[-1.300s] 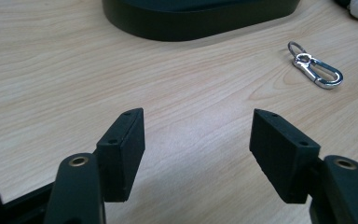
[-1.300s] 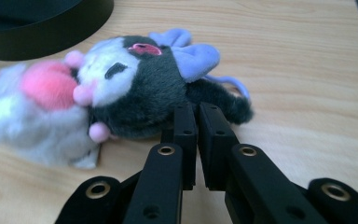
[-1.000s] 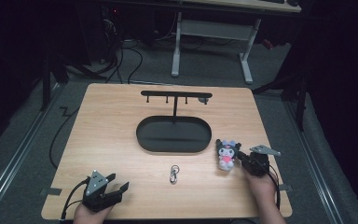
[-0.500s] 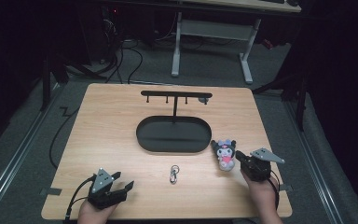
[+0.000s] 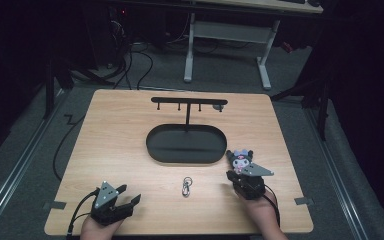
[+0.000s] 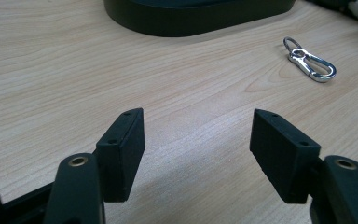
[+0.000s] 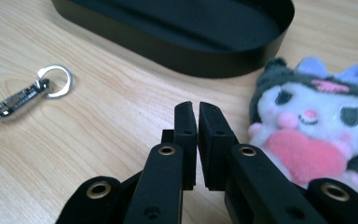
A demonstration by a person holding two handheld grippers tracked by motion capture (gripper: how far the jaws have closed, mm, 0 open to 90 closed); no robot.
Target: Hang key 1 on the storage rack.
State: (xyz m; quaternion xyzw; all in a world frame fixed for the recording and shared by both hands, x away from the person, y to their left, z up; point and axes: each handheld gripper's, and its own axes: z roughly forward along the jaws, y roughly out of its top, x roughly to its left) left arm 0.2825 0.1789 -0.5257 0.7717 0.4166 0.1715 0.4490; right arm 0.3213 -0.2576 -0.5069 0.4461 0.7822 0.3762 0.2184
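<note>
A small plush doll (image 5: 241, 159) with dark ears and a pink heart lies on the wooden table, right of the black oval tray (image 5: 155, 150). My right gripper (image 5: 234, 176) rests just in front of the doll, shut with nothing between its jaws. In the right gripper view the closed jaws (image 7: 197, 112) point at the tray (image 7: 242, 65), with the doll (image 7: 317, 121) beside them on the right, apart from them. A silver carabiner with a key ring (image 5: 186, 186) lies mid-table. My left gripper (image 5: 128, 194) sits open near the front left edge (image 6: 196, 135).
A black T-shaped stand with small hooks (image 5: 189, 102) rises from the back of the tray. The carabiner (image 6: 310, 63) lies ahead and to the right of the left jaws, and left of the right jaws (image 7: 28, 95). Bare wood surrounds both grippers.
My right gripper has slid leftward across the table, from the doll's right side to just in front of it. The left gripper and the doll stayed put.
</note>
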